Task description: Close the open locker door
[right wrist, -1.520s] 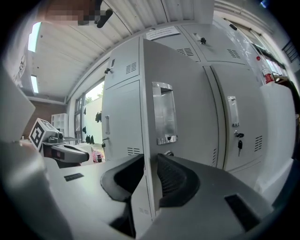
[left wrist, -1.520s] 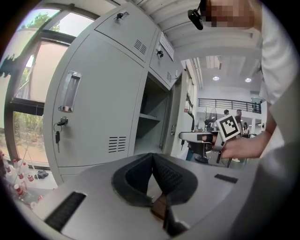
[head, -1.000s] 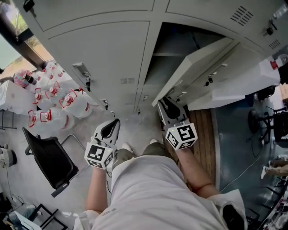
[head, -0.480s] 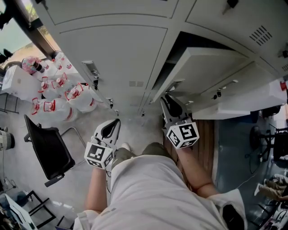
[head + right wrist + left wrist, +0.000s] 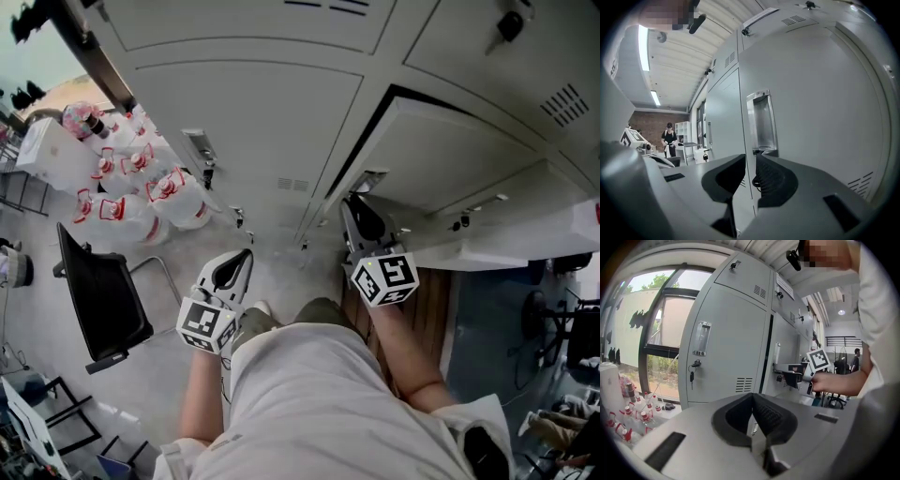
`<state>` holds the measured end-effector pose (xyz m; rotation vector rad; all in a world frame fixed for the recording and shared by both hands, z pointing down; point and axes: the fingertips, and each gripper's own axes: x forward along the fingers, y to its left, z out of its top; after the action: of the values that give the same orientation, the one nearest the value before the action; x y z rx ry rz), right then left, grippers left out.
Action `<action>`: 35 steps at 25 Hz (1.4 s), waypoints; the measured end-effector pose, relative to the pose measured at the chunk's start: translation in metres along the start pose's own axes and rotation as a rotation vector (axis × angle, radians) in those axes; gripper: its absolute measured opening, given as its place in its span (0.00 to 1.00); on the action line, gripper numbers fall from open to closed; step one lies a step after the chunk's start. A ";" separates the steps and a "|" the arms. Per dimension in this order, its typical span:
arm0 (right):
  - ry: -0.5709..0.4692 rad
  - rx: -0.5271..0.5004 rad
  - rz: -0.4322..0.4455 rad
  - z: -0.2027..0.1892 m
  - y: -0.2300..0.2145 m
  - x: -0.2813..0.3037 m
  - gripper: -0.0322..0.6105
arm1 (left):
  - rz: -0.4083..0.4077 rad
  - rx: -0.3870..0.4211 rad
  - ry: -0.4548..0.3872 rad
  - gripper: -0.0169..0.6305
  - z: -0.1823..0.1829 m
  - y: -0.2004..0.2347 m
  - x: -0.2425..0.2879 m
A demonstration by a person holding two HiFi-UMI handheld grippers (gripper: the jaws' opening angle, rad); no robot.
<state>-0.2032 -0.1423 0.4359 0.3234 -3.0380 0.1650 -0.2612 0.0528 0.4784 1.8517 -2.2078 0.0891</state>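
Locker door [image 5: 450, 159] is almost shut, standing just off the frame with a thin dark gap along its free left edge. Right hand-held gripper [image 5: 354, 204] points level at that edge, just below the recessed handle [image 5: 762, 119]. Its jaws have just been closing and are now a narrow slit apart, gripping nothing; can't tell if the tips touch the door. Left hand-held gripper [image 5: 242, 255] is held low, well apart from the door and facing the closed neighbouring locker [image 5: 244, 122], jaws together and empty. Water jugs [image 5: 141, 187] stand on the floor at left.

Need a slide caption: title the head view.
Person faces grey lockers; one locker door stands slightly ajar, plastic jugs at left.
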 end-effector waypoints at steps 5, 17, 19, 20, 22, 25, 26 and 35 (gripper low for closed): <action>-0.002 0.001 0.032 0.001 -0.007 0.010 0.17 | 0.042 -0.005 0.003 0.03 0.000 0.001 0.003; 0.008 0.010 0.068 0.000 -0.022 0.032 0.15 | 0.120 -0.023 0.004 0.03 0.000 0.002 0.007; 0.007 0.011 0.070 0.000 -0.022 0.033 0.14 | 0.129 -0.025 0.004 0.03 0.000 0.003 0.006; 0.006 0.010 0.071 0.000 -0.022 0.033 0.14 | 0.133 -0.026 0.005 0.03 0.000 0.003 0.006; 0.004 0.008 0.073 0.000 -0.022 0.033 0.14 | 0.136 -0.028 0.007 0.03 -0.001 0.004 0.006; 0.007 0.013 0.081 0.000 -0.021 0.033 0.14 | 0.129 -0.031 0.011 0.03 -0.002 0.002 0.008; 0.008 0.016 0.083 0.000 -0.021 0.032 0.14 | 0.122 -0.030 0.012 0.03 -0.002 0.000 0.009; 0.017 0.005 0.084 0.000 -0.010 0.006 0.13 | 0.033 -0.014 0.008 0.03 0.004 -0.010 0.028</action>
<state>-0.2069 -0.1534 0.4377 0.1938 -3.0360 0.1804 -0.2566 0.0235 0.4801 1.8052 -2.2281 0.0867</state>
